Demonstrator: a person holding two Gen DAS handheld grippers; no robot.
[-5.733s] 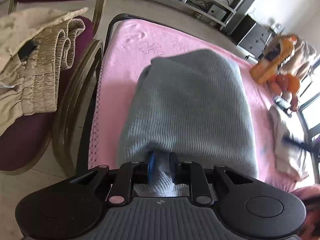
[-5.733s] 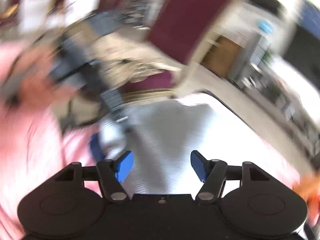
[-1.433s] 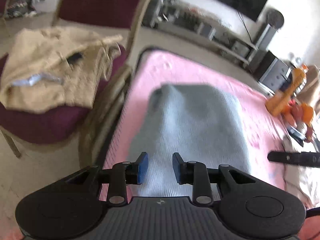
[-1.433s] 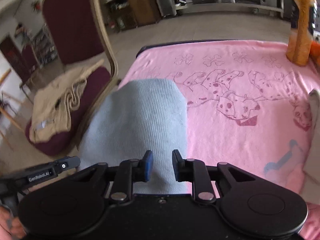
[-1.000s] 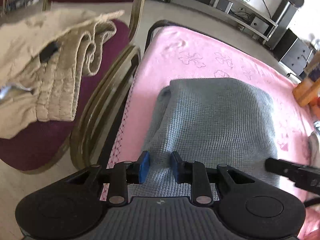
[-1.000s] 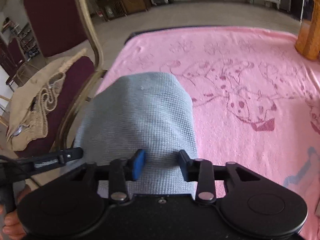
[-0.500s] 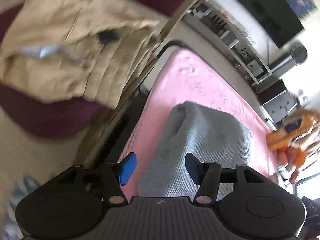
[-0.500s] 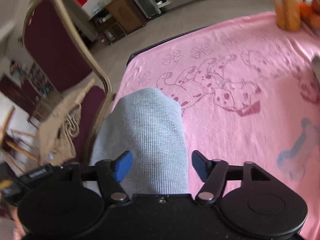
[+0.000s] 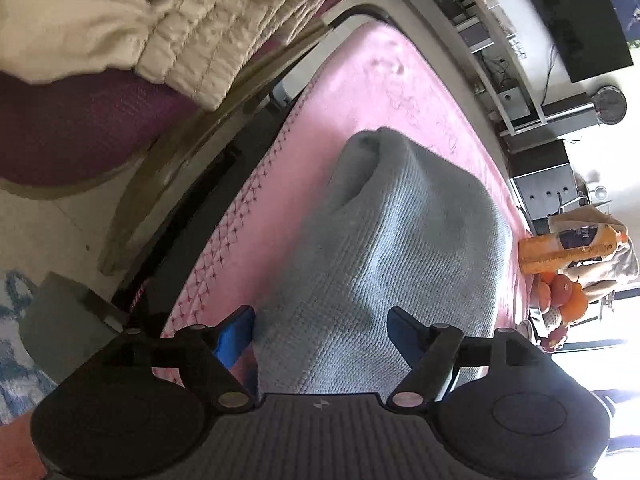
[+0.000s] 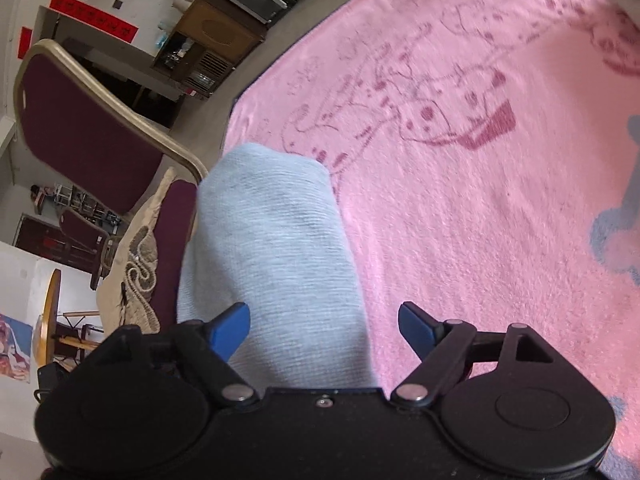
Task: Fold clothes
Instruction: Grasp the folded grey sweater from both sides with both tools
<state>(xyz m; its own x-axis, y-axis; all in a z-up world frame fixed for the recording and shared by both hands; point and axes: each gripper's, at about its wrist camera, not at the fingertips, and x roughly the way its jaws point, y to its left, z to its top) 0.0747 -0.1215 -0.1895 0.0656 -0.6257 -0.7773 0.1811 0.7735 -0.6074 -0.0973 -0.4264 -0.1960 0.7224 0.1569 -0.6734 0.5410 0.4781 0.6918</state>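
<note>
A folded grey-blue knit garment [image 9: 396, 240] lies on the pink blanket [image 9: 360, 76], near the blanket's edge by the chair. My left gripper [image 9: 320, 330] hangs over the garment's near end, its jaws opening; the blue fingertips [image 9: 236, 334] stand wide apart and do not press the cloth. In the right wrist view the same garment [image 10: 272, 248] runs away from my right gripper [image 10: 324, 328], whose jaws are also opening, with the cloth's near end below the gap and nothing pinched.
A maroon chair [image 9: 76, 128] with gold frame stands beside the bed, with beige clothes [image 9: 132, 20] heaped on its seat. An orange bottle [image 9: 568, 248] and oranges [image 9: 560, 292] sit at the blanket's far side. The printed pink blanket [image 10: 500, 208] stretches right of the garment.
Both grippers went from nearly shut on the garment's near edge to wide apart, letting the cloth go. Both views have rolled and shifted, and the garment now lies flat on the blanket.
</note>
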